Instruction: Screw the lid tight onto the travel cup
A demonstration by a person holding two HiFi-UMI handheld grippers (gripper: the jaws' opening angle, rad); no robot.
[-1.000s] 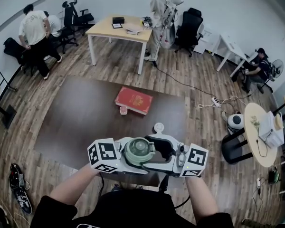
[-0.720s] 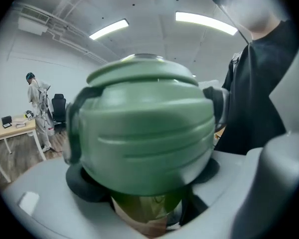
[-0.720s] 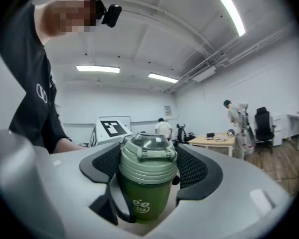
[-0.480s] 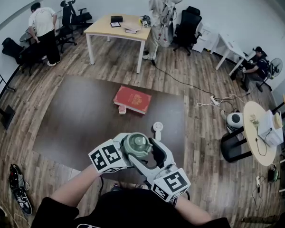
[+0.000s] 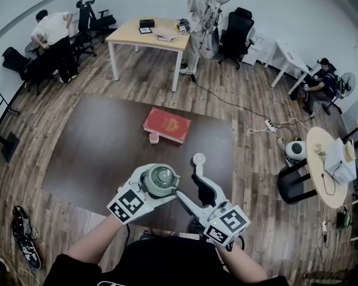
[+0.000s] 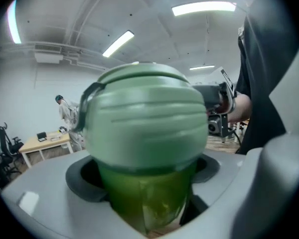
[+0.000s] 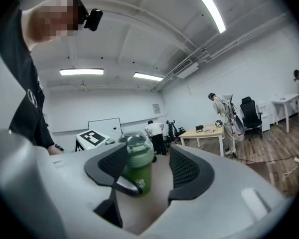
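The left gripper [image 6: 145, 193] clamps the translucent green travel cup [image 7: 138, 176], lid [image 6: 144, 123] seated on top, above the near edge of the dark bench [image 5: 95, 148]; its contents cannot be made out. The right gripper [image 7: 155, 171], on the lid a second ago, has drawn back toward the person. Its jaws have just been closing but stand apart, with the cup ahead in the gap, untouched.

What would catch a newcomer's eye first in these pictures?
A green cup with its lid on fills the left gripper view, clamped in the left gripper just in front of the person. Beyond it, a red book lies on the dark table.
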